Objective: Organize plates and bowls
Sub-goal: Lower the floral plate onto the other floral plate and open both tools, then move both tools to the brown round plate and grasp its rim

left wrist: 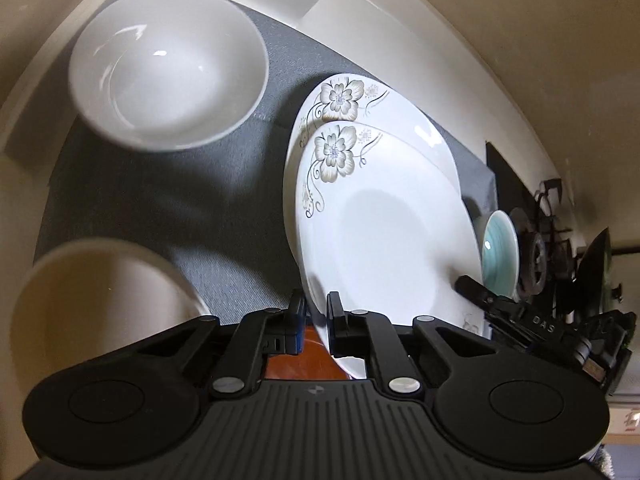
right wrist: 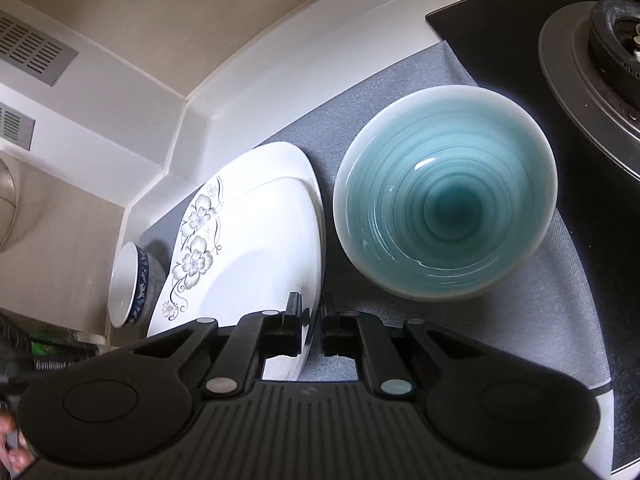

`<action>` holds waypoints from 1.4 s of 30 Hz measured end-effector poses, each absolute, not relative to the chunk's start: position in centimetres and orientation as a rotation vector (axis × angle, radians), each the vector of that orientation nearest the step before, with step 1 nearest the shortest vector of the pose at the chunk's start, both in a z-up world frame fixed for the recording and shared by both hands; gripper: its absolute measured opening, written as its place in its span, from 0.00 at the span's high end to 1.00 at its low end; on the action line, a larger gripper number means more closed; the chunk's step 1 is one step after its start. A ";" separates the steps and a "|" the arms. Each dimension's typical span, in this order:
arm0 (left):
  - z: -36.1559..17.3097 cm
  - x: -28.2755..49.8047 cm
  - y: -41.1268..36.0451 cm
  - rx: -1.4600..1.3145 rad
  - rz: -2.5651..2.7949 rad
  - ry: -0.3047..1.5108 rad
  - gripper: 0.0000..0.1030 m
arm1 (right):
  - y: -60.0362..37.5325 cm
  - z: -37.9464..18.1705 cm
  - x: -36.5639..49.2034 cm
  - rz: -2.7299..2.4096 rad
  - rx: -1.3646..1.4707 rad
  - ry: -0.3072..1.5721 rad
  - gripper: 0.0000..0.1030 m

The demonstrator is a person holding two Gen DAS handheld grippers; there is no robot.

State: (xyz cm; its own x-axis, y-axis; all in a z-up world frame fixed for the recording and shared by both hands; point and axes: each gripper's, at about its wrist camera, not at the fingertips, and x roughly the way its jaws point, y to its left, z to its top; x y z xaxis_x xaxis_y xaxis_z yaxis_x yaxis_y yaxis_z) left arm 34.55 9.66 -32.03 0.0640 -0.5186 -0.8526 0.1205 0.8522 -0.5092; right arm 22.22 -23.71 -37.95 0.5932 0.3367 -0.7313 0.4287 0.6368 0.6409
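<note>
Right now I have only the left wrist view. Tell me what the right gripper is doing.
Observer: The right gripper is shut on the top plate's rim.
Operator: Describe the teal bowl; I get only a sliver.
Observer: The teal bowl stands upright and empty on the mat, beside the top plate and clear of the gripper.
Operator: Report anything I can't see.
Observer: A small blue-patterned bowl sits on the plate's other side from the teal bowl.
</note>
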 end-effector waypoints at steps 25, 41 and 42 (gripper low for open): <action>-33.3 35.5 10.0 -0.426 -0.496 1.472 0.91 | -21.6 -37.6 20.5 -0.156 0.995 0.977 0.90; -34.3 35.3 9.2 -0.400 -0.525 1.458 0.90 | -19.5 -37.4 21.7 -0.159 0.828 0.991 0.84; -34.0 35.1 9.2 -0.379 -0.515 1.447 0.90 | -19.4 -37.2 21.6 -0.163 0.805 1.002 0.71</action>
